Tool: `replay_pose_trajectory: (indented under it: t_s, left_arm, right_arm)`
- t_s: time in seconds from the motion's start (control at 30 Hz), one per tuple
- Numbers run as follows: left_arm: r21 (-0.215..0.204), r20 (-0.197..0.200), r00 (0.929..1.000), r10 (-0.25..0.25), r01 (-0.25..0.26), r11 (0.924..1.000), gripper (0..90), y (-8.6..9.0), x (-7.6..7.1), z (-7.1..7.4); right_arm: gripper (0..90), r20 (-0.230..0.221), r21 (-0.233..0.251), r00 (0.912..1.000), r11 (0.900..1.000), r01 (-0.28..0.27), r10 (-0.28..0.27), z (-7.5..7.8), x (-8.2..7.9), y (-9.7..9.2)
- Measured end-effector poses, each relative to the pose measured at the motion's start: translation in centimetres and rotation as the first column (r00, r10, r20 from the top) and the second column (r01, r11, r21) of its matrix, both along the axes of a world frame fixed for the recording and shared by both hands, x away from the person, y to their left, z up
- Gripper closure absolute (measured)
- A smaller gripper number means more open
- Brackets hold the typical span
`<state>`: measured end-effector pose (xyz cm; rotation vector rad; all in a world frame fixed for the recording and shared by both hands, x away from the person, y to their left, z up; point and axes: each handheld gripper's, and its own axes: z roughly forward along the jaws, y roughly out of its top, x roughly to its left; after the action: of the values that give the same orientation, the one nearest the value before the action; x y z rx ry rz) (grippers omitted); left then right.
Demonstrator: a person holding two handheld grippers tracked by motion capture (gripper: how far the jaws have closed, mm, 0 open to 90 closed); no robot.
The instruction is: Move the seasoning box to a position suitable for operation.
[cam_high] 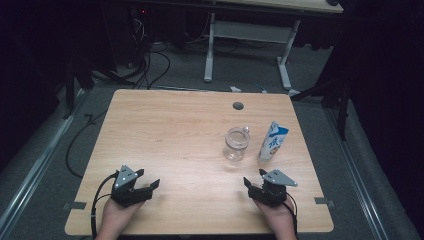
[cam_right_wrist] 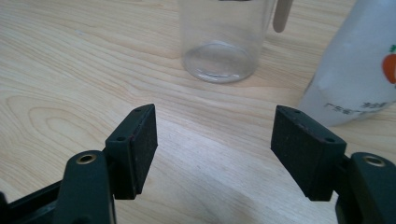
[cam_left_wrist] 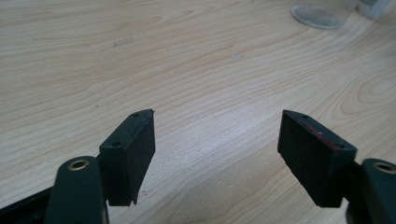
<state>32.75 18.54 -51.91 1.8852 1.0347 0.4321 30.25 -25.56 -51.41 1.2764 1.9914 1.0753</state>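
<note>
A clear glass jar (cam_right_wrist: 223,39) stands upright, mouth up, just ahead of the right gripper (cam_right_wrist: 214,135), whose black jaws gape wide with nothing but bare wood between them. Beside the jar, to the right, a white-and-blue carton (cam_right_wrist: 356,65) stands leaning, gabled top up. The left gripper (cam_left_wrist: 217,140), equally wide and empty, rests well apart on the pale, smooth-grained wooden table (cam_high: 165,135), nothing blocking either path.

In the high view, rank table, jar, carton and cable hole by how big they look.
1. Table, by far.
2 and 3. Carton and jar: look about alike, so unranked.
4. Cable hole, smallest.
</note>
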Motion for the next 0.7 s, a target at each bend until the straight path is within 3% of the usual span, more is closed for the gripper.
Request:
replay_pose_trajectory:
  t_s: [0.17,0.27,0.33,0.37,0.4,0.43,0.47,0.5,0.53,0.7]
  left_arm:
    - [-0.019,0.025,0.9997,0.002,-0.001,0.9998,33.8,0.1,0.0,0.2]
    - [-0.030,0.052,0.9986,-0.007,0.009,0.9995,44.1,0.4,-0.2,0.1]
    - [-0.042,0.067,0.9978,0.003,0.000,0.9991,48.0,0.7,-0.4,0.0]
    - [-0.042,0.067,0.9978,0.003,0.000,0.9991,50.2,0.7,-0.4,0.0]
    - [-0.054,0.066,0.9978,0.001,0.002,0.9985,52.4,0.8,-0.5,0.0]
    - [-0.054,0.066,0.9978,0.001,0.002,0.9985,54.5,0.8,-0.5,0.0]
    - [-0.049,0.065,0.9978,-0.005,0.008,0.9988,58.0,0.8,-0.5,-0.2]
    - [-0.049,0.065,0.9978,-0.005,0.008,0.9988,60.7,0.8,-0.5,-0.2]
    - [-0.050,0.066,0.9977,-0.017,0.020,0.9985,63.8,0.9,-0.5,-0.4]
    - [-0.055,0.073,0.9973,0.011,-0.007,0.9985,73.1,1.0,-0.6,-0.5]
  right_arm:
    - [30.1,0.007,0.045,1.0000,0.9990,-0.005,0.005,0.3,0.3,0.6]
    - [49.8,0.052,0.078,0.9986,0.9969,-0.012,0.008,1.8,1.1,1.3]
    - [65.7,0.081,0.056,0.9965,0.9983,0.014,-0.018,2.6,1.6,1.7]
    - [65.7,0.081,0.056,0.9965,0.9983,0.014,-0.018,2.6,1.6,1.7]
    - [77.2,0.096,0.031,0.9929,0.9972,0.068,-0.071,3.0,2.5,2.0]
    - [77.2,0.096,0.031,0.9929,0.9972,0.068,-0.071,3.0,2.5,2.0]
    - [83.6,0.103,-0.013,0.9868,0.9918,0.127,-0.125,2.6,3.6,2.3]
    - [83.6,0.103,-0.013,0.9868,0.9918,0.127,-0.125,2.6,3.6,2.3]
    - [85.5,0.098,-0.041,0.9799,0.9831,0.178,-0.174,2.0,4.8,2.4]
    - [85.6,0.101,-0.050,0.9698,0.9724,0.228,-0.222,1.4,7.2,2.6]
